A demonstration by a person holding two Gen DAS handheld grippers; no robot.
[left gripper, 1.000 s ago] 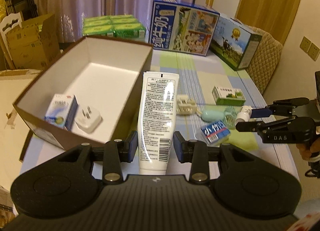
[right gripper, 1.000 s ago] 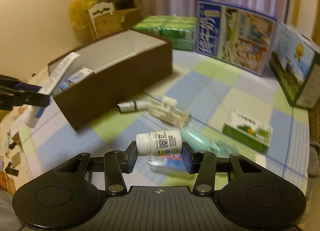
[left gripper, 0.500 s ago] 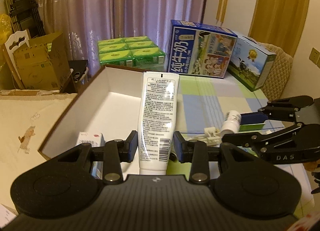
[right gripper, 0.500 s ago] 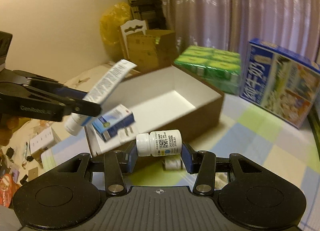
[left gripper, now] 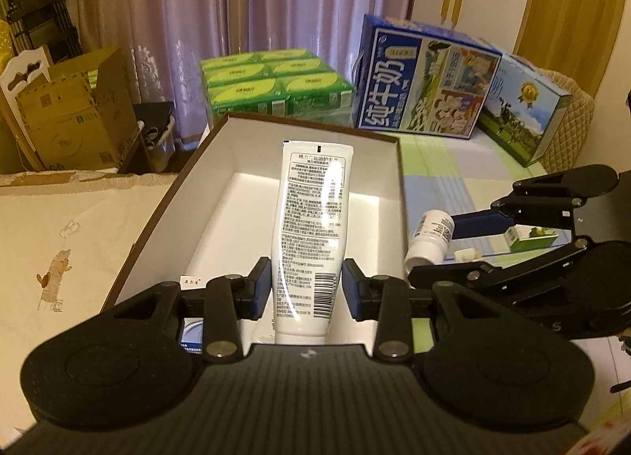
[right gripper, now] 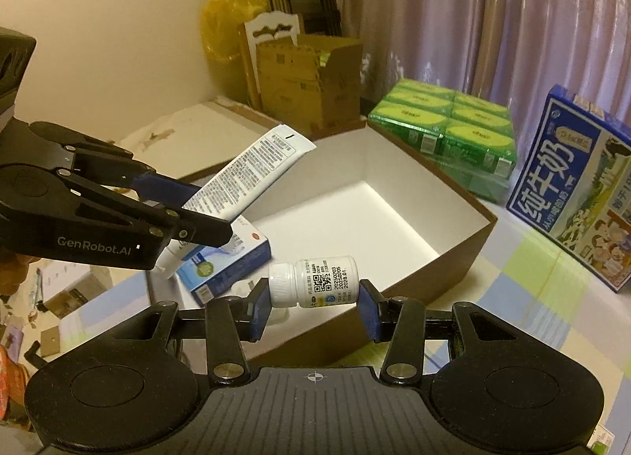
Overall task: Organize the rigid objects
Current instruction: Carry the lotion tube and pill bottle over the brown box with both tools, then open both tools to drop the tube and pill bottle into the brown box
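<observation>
Left gripper (left gripper: 307,289) clenches the tube (left gripper: 311,226) over the box (left gripper: 398,178), right gripper (right gripper: 314,307) grips the bottle (right gripper: 315,281) at its near wall, both seemingly poised to drop

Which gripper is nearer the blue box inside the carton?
Left. The left gripper, holding the tube, hangs right over the blue box; the right gripper, holding the bottle, sits beside it.

Glossy plastic tube (left gripper: 311,226); matt cardboard box (right gripper: 453,257); smooth plastic bottle (right gripper: 315,286).
</observation>
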